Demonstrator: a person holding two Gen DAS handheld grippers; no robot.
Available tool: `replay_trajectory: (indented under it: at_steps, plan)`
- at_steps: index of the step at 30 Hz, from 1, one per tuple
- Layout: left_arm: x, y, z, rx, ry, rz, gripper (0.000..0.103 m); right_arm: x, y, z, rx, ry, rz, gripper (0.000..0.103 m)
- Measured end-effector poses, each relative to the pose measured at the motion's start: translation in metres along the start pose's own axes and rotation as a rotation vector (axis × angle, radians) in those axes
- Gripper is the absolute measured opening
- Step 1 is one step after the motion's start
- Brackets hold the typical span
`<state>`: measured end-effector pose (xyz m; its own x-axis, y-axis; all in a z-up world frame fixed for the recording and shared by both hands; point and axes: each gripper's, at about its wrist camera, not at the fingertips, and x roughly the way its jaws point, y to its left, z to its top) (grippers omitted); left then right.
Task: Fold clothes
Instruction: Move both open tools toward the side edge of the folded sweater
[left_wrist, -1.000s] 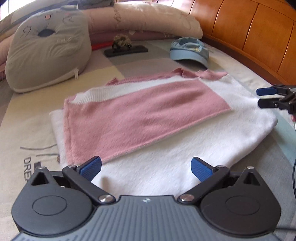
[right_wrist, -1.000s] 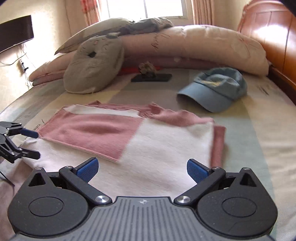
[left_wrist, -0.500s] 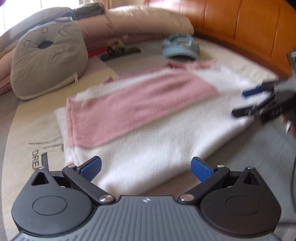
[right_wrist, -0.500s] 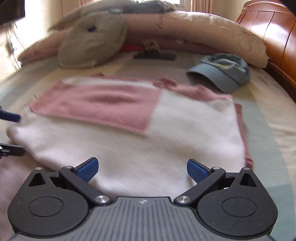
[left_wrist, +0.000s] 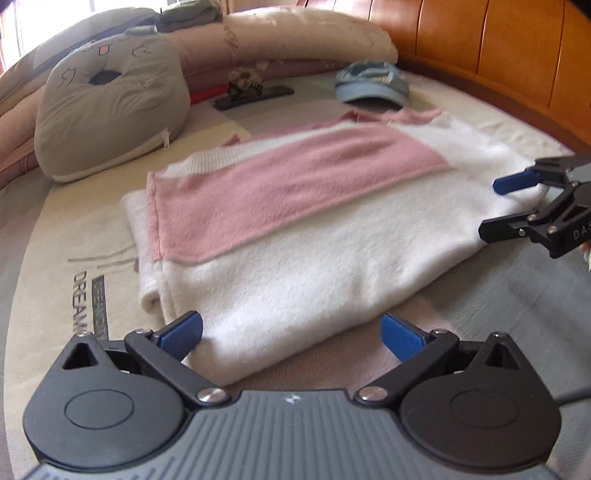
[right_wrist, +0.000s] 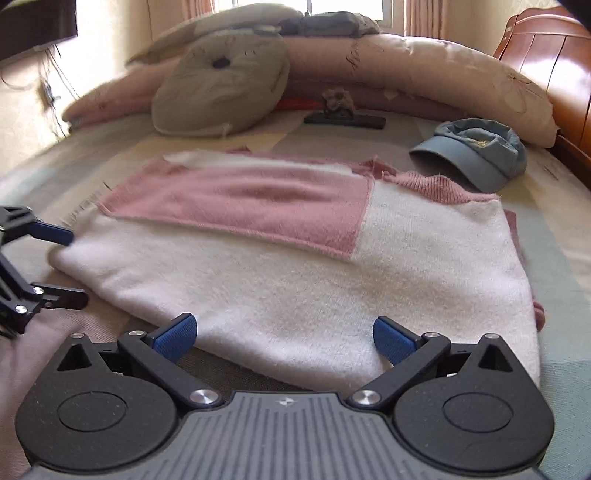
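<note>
A pink and white sweater (left_wrist: 295, 236) lies folded flat on the bed, also filling the middle of the right wrist view as the sweater (right_wrist: 314, 266). My left gripper (left_wrist: 291, 334) is open, low at the sweater's near folded edge, which lies between its blue pads. My right gripper (right_wrist: 284, 332) is open too, with the near edge of the white part between its fingers. Each gripper shows in the other's view: the right gripper (left_wrist: 498, 206) at the sweater's right corner, the left gripper (right_wrist: 70, 266) at its left corner, both with jaws apart.
A blue cap (right_wrist: 472, 151) lies behind the sweater on the right. A grey cat-face cushion (left_wrist: 107, 110) and long pink pillows (right_wrist: 406, 74) line the back. A dark flat object (right_wrist: 345, 120) with a small figure sits between them. A wooden headboard (left_wrist: 498, 55) runs along the right.
Both grippers have come down and forward to the sweater's near edge. The right gripper has moved closer to the sweater's corner in the left view. The sweater lies as before.
</note>
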<state>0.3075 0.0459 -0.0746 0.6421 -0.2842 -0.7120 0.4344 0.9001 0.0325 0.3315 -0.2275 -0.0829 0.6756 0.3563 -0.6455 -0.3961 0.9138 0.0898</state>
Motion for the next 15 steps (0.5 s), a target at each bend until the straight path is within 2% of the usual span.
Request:
replay_trajectory:
  at_steps: [1, 2, 5, 6, 8, 11, 14, 15]
  plan:
    - [0.003, 0.001, 0.002, -0.015, 0.003, 0.000, 0.102, -0.006, -0.005, 0.001, 0.013, -0.021, 0.012, 0.103]
    - [0.006, 0.003, 0.004, -0.031, 0.008, 0.002, 0.102, -0.010, -0.013, 0.002, 0.032, -0.039, -0.017, 0.103]
    - [0.017, 0.009, -0.002, -0.079, 0.041, -0.002, 0.102, -0.010, -0.047, -0.002, 0.135, -0.009, -0.117, 0.103]
    - [0.019, 0.011, -0.006, -0.087, 0.039, -0.008, 0.102, -0.008, -0.061, -0.009, 0.172, 0.018, -0.121, 0.103]
    - [0.014, 0.011, -0.009, -0.063, 0.046, -0.015, 0.102, -0.015, -0.073, -0.020, 0.160, -0.014, -0.063, 0.103]
    - [0.003, 0.011, -0.007, -0.038, 0.066, -0.013, 0.102, -0.031, -0.071, -0.022, 0.134, -0.006, -0.048, 0.103]
    - [-0.014, 0.007, -0.003, 0.022, 0.046, 0.040, 0.102, -0.043, -0.069, -0.019, 0.117, 0.002, -0.047, 0.103]
    - [-0.019, 0.003, -0.002, 0.070, 0.028, 0.061, 0.102, -0.047, -0.067, -0.018, 0.098, 0.002, -0.052, 0.103]
